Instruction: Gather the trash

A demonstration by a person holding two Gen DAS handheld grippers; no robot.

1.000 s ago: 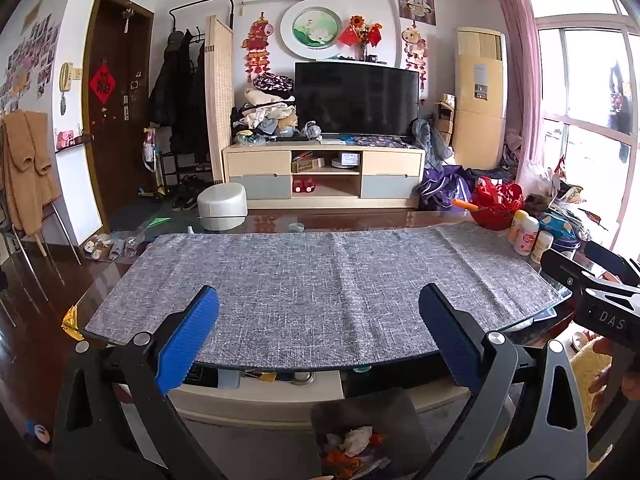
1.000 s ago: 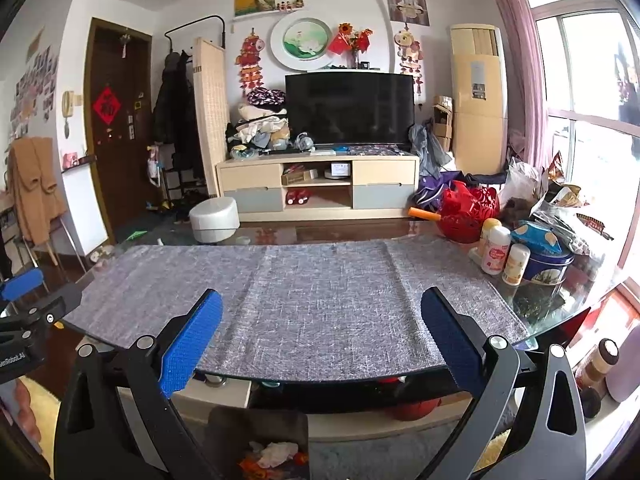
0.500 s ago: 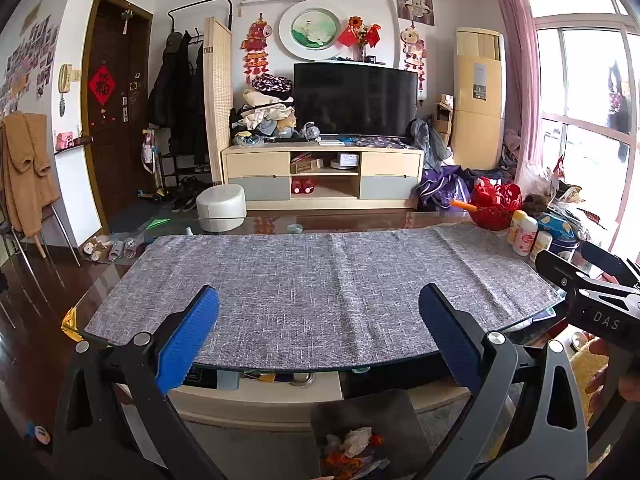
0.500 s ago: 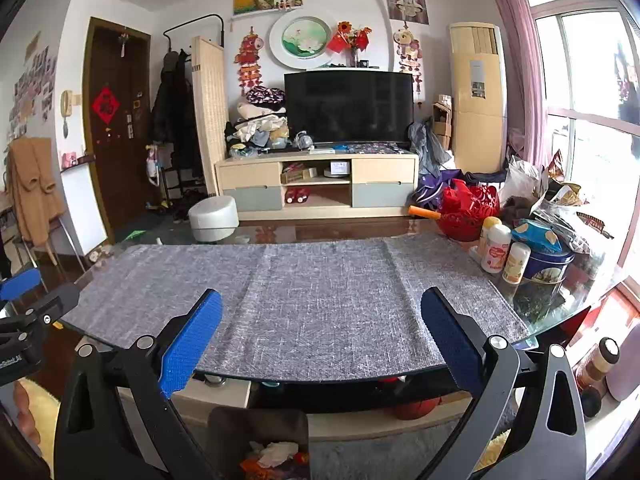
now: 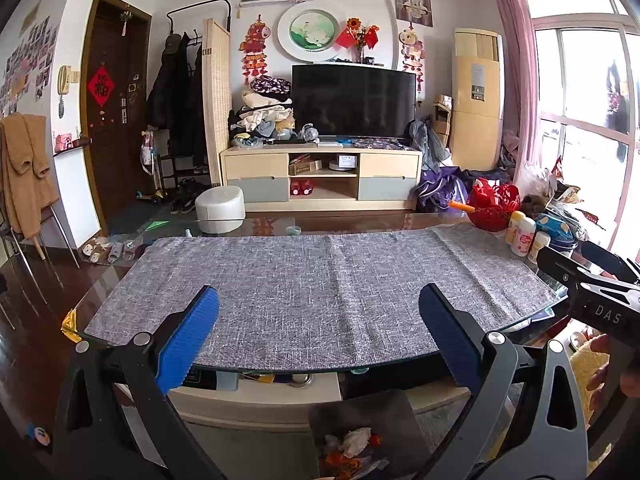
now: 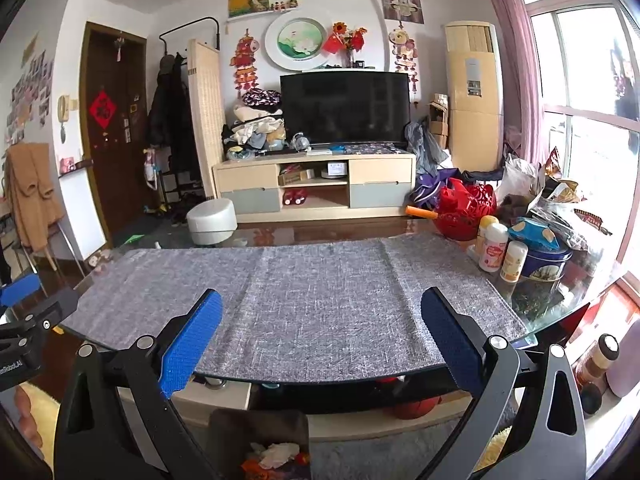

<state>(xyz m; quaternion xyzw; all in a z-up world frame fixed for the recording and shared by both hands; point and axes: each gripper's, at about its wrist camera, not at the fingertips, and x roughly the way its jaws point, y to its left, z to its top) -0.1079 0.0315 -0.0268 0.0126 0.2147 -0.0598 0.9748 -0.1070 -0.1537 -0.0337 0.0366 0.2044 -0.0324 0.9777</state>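
A dark trash bin point(image 5: 374, 420) stands on the floor below the table's near edge, holding crumpled white and orange trash point(image 5: 352, 446); it also shows in the right wrist view point(image 6: 256, 428). My left gripper point(image 5: 318, 308) is open and empty, held in front of the grey cloth point(image 5: 316, 284) on the glass table. My right gripper point(image 6: 320, 312) is open and empty, at the same height. The right gripper's body shows at the left view's right edge point(image 5: 596, 296). No loose trash shows on the cloth.
Bottles point(image 6: 494, 248), a blue tin point(image 6: 546, 262), a red basket point(image 6: 466, 208) and bags crowd the table's right end. A white stool point(image 5: 220, 208) and TV cabinet point(image 5: 320, 176) stand beyond the table. The glass table edge point(image 5: 280, 370) lies just ahead.
Both grippers have risen slightly and stay open and empty; otherwise nothing has visibly changed.
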